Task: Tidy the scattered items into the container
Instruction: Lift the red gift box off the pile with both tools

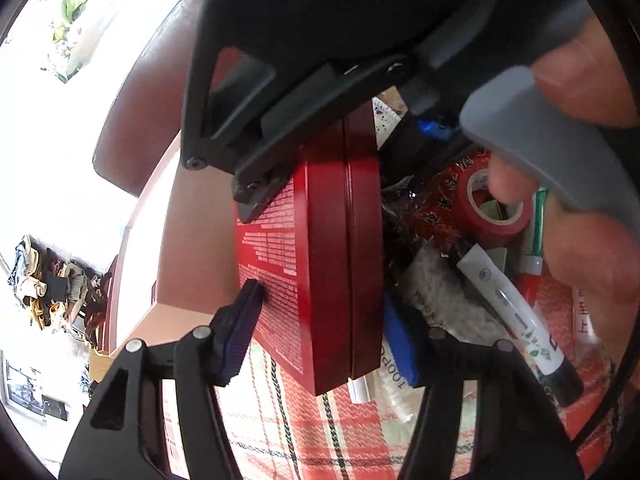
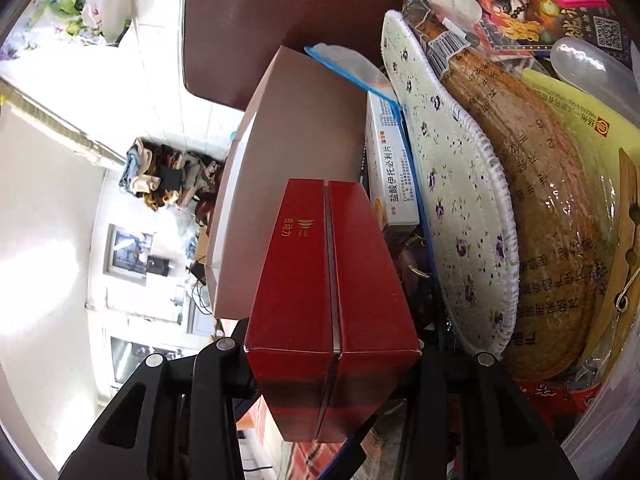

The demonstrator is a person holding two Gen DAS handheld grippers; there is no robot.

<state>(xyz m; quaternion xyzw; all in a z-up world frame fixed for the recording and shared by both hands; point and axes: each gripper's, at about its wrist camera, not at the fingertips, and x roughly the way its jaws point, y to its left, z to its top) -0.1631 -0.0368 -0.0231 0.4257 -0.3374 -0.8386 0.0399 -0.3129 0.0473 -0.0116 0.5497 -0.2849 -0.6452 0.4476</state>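
Note:
A dark red box [image 1: 320, 264] with white print stands on edge. My left gripper [image 1: 324, 332] is shut on its lower end, one blue pad [image 1: 240, 332] on each broad side. My right gripper [image 2: 332, 352] is shut on the same red box [image 2: 332, 280], and its black body shows gripping the upper end in the left wrist view [image 1: 280, 92]. The box sits against a pinkish cardboard container [image 2: 288, 184] wall. Beside it lie a red tape roll [image 1: 496, 204], a white marker [image 1: 516, 316] and a red marker [image 1: 532, 276].
A floral insole [image 2: 452, 208], a medicine carton [image 2: 392, 176], a wrapped brown disc [image 2: 548, 240], a wooden clothespin [image 2: 628, 240] and a game box [image 2: 516, 8] crowd the right. A plaid cloth [image 1: 320, 432] lies underneath. A dark chair back [image 2: 280, 20] stands behind.

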